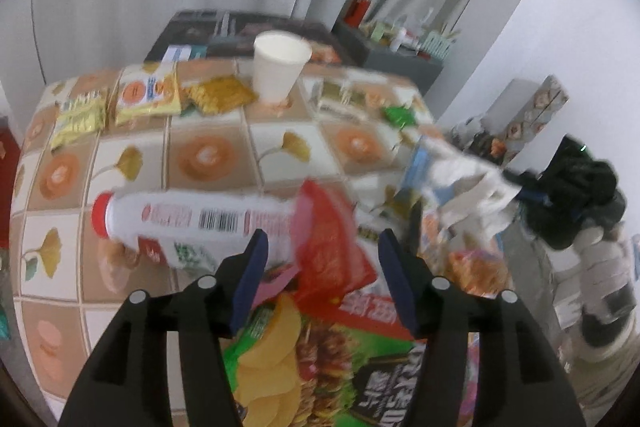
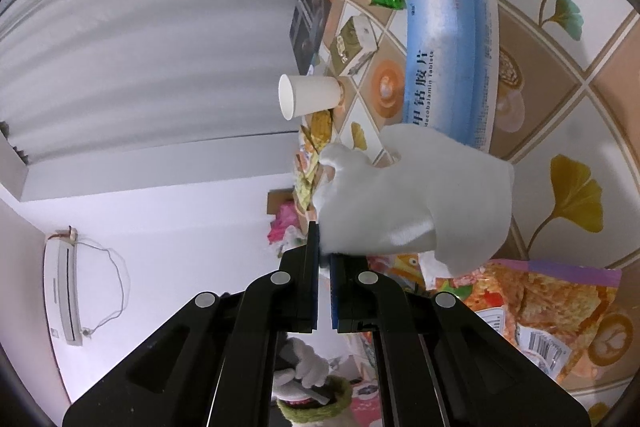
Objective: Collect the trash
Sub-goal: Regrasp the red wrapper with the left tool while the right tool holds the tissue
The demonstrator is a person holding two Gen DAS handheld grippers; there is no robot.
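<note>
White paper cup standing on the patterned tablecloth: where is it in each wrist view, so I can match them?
Left wrist: the white paper cup stands upright at top centre, at the table's far edge beside yellow snack packets.
Right wrist: the cup appears sideways, left of centre, because this camera is rolled.
Shared landmark: the blue and white medicine box, seen blurred at right in the left view.

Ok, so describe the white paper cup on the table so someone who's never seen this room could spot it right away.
Start at the table with the coffee-and-ginkgo-leaf tiled cloth and look to its far edge, near the dark box by the curtain. The white paper cup stands upright there, just right of the gold snack packets. It is the only plain, unprinted, open-topped item; the white bottle lies flat with a red cap.
</note>
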